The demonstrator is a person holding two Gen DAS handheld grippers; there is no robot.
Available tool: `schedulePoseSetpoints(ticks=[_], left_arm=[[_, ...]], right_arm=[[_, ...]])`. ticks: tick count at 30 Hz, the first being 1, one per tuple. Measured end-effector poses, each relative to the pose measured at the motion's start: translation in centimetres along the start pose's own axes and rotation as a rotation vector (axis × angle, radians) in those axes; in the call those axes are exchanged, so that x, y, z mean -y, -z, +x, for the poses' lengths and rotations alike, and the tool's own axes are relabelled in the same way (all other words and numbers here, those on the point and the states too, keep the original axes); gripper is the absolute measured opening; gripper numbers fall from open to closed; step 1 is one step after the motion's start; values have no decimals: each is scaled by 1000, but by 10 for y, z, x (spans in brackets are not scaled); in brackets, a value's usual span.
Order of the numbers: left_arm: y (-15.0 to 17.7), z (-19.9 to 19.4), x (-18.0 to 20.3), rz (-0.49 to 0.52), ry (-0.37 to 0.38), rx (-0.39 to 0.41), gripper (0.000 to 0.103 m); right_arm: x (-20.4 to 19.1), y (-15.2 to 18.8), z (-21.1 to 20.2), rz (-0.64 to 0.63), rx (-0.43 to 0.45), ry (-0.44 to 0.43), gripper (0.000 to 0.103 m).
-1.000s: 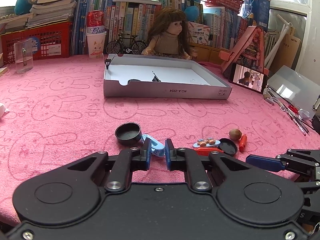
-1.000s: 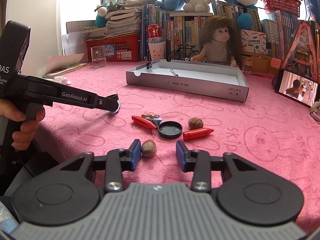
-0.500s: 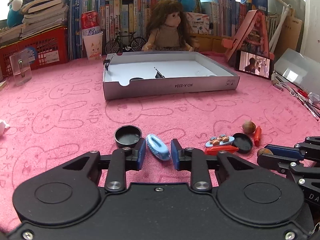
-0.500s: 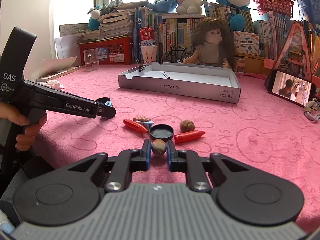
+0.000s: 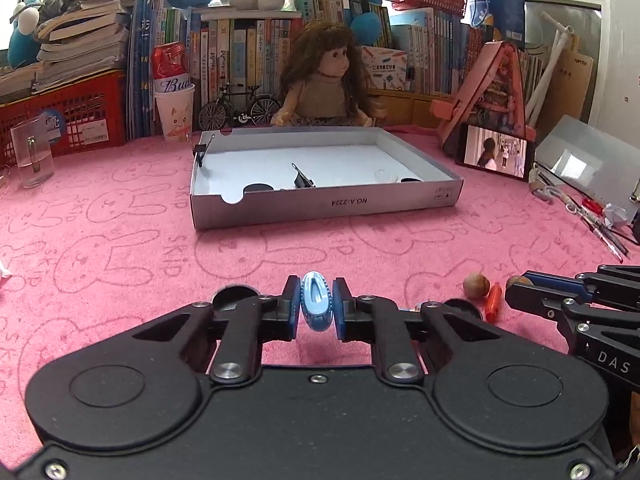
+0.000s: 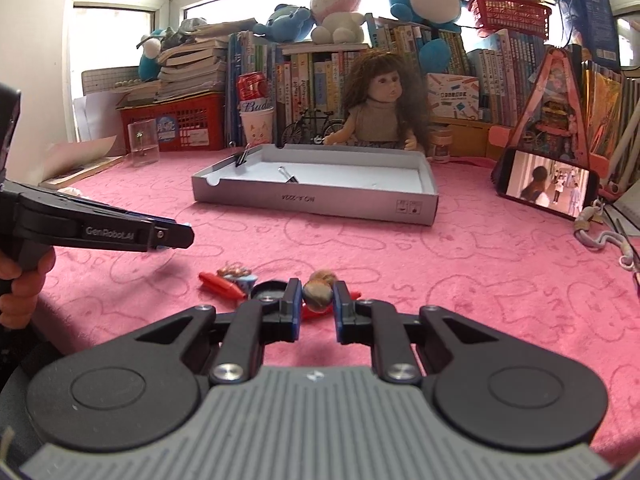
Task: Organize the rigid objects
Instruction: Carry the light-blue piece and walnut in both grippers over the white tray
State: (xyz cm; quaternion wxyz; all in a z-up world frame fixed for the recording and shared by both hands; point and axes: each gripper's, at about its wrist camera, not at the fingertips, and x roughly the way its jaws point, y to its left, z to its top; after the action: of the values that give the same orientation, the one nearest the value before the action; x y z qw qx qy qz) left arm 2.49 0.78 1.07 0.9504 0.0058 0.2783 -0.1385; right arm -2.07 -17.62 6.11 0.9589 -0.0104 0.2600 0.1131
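The left gripper (image 5: 316, 307), its side printed "GenRobot.AI", is clamped on a blue oval toy (image 5: 316, 306) held on edge above the pink rabbit-print cloth (image 5: 120, 240), its jaws having just closed in on it. The right gripper (image 6: 316, 300), marked "DAS", pinches a brown nut (image 6: 317, 295) just over the black lid (image 6: 269, 291) and red crayon (image 6: 219, 283). Beyond both sits the grey box lid (image 5: 328, 205), printed "NO.A-2224" upside down, with a binder clip (image 5: 301, 178) inside; a red "Bud" can (image 5: 170, 67) stands behind.
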Motion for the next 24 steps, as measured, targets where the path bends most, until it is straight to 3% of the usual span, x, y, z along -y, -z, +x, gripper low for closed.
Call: schedulePoseSetpoints(ticks=[24], left_arm=[[-39, 13, -15, -56, -15, 51, 16]], right_arm=[[34, -31, 27, 90, 0, 121, 20]])
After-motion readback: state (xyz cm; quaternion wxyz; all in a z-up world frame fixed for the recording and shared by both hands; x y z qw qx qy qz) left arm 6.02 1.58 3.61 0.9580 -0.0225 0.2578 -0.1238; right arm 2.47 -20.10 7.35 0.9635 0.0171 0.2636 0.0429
